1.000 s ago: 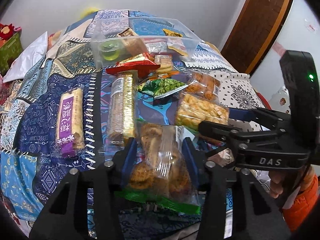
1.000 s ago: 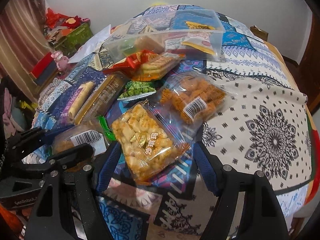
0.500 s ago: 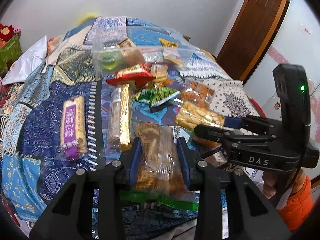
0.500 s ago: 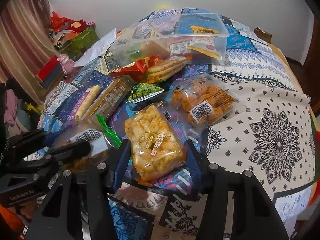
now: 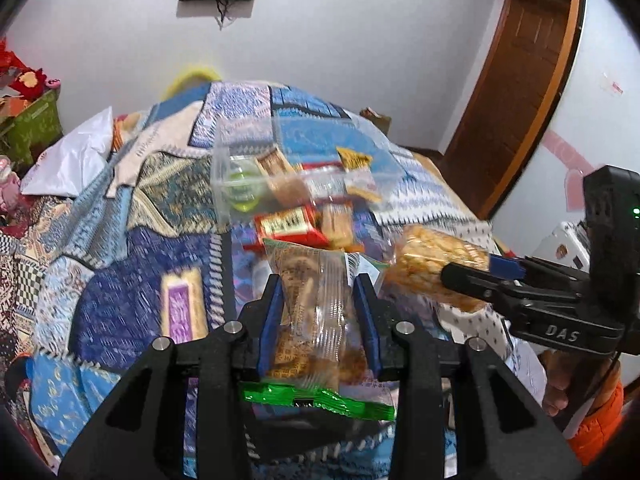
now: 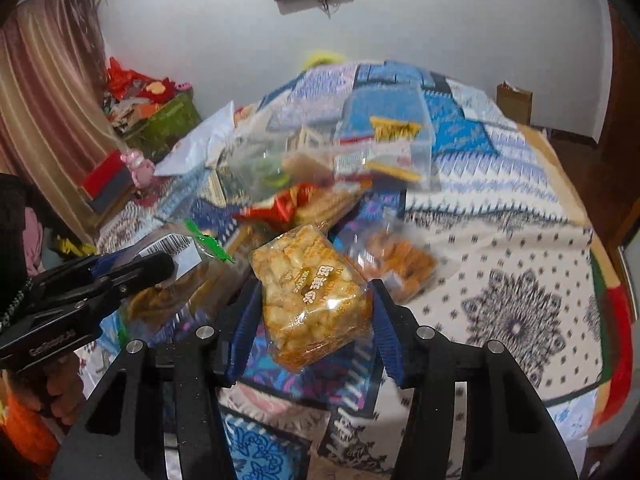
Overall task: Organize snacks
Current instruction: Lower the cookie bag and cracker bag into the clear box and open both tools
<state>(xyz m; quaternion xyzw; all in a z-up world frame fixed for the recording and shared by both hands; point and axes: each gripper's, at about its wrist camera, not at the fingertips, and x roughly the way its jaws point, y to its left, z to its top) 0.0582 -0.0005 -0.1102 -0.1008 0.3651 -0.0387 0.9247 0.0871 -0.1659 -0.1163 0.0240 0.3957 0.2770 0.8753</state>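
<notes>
My left gripper [image 5: 318,284] is shut on a clear green-edged cookie bag [image 5: 316,320] and holds it lifted above the bed. My right gripper [image 6: 314,288] is shut on a bag of yellow puffed snacks [image 6: 312,292], also lifted; that bag shows at the right of the left wrist view [image 5: 436,264]. A clear plastic box [image 5: 296,184] with several snack packs in it sits further back on the bed; it also shows in the right wrist view [image 6: 360,148]. Loose snacks lie in front of it: a red pack [image 5: 288,224] and a purple-labelled bar [image 5: 182,304].
The patterned bedspread [image 6: 500,240] covers the whole surface. An orange snack bag [image 6: 396,260] lies right of centre. A wooden door [image 5: 516,80] is at the right, the white wall behind. Clutter and a green box [image 6: 168,120] stand left of the bed.
Both grippers have closed on their bags and lifted them off the bed, tilting up so more wall shows. The snacks on the bed look further away.
</notes>
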